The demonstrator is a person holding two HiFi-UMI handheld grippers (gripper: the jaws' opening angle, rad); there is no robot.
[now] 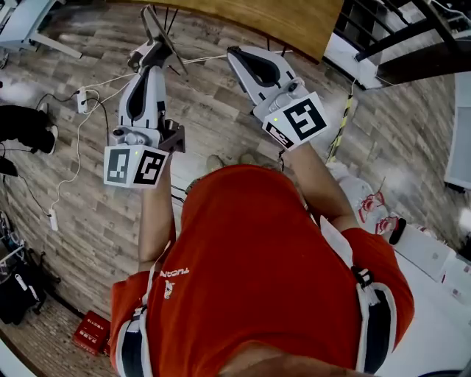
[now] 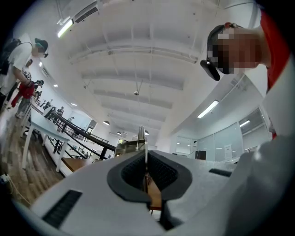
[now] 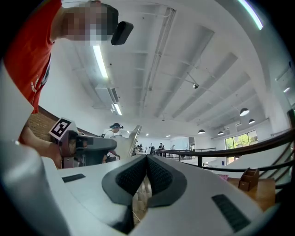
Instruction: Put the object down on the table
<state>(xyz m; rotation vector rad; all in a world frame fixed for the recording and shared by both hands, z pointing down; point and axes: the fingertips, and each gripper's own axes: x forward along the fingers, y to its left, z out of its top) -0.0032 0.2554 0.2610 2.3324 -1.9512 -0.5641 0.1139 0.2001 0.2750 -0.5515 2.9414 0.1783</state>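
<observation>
I hold both grippers up in front of my red shirt, above the wooden floor. My left gripper (image 1: pixel 152 48) is shut on a thin flat metal blade (image 1: pixel 159 28) that sticks out past its tips. In the left gripper view the blade (image 2: pixel 142 138) shows edge-on, clamped between the dark pads of that gripper (image 2: pixel 146 155). From the right gripper view the blade (image 3: pixel 132 137) rises beside the left gripper's body (image 3: pixel 90 148). My right gripper (image 1: pixel 234 51) is shut, its pads (image 3: pixel 136 173) meeting at the tips (image 3: pixel 147 157) with nothing between them.
A wooden table (image 1: pixel 287 20) lies just ahead of the grippers. White cables and a power strip (image 1: pixel 81 99) trail over the floor at left. A red box (image 1: pixel 92 331) and black bags (image 1: pixel 18 287) sit low left; a white table (image 1: pixel 441 309) is at right. A person (image 2: pixel 23 69) stands far off.
</observation>
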